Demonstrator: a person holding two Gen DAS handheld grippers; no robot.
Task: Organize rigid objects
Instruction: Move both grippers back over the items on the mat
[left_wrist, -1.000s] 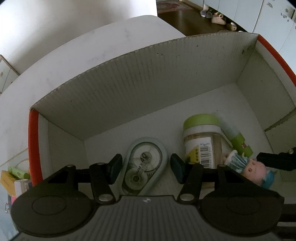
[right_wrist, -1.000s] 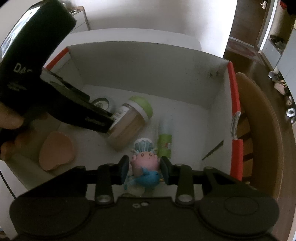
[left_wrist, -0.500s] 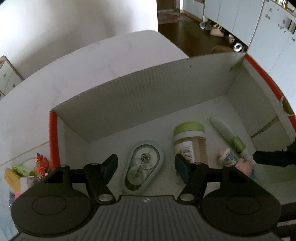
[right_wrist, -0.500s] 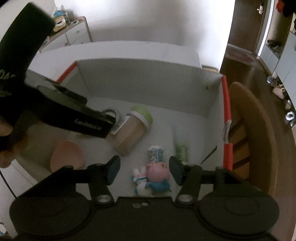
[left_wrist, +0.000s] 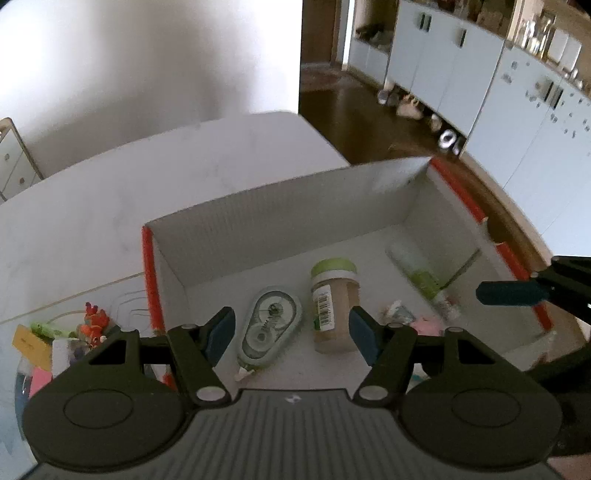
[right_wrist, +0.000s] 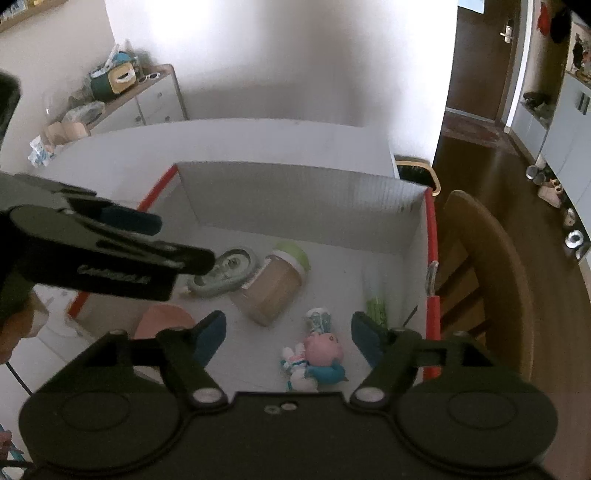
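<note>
A white cardboard box (left_wrist: 295, 218) with red edges holds a grey-green correction tape dispenser (left_wrist: 267, 328), a green-lidded jar (left_wrist: 334, 302) lying on its side, a green-and-white tube (left_wrist: 421, 273) and a pink pig figurine (right_wrist: 321, 354). A pink heart-shaped item (right_wrist: 162, 321) lies in the box's near left. My left gripper (left_wrist: 290, 338) is open and empty, raised above the box. My right gripper (right_wrist: 288, 339) is open and empty above the figurine. The box also shows in the right wrist view (right_wrist: 303, 199).
The box stands on a white table (left_wrist: 147, 184). Small toys and paper items (left_wrist: 74, 332) lie left of the box. A wooden chair (right_wrist: 480, 266) stands right of the box. A dresser (right_wrist: 147, 99) stands by the far wall.
The right gripper opened and let go of the pig figurine, which now lies in the box. Both grippers rose up and back from the box.
</note>
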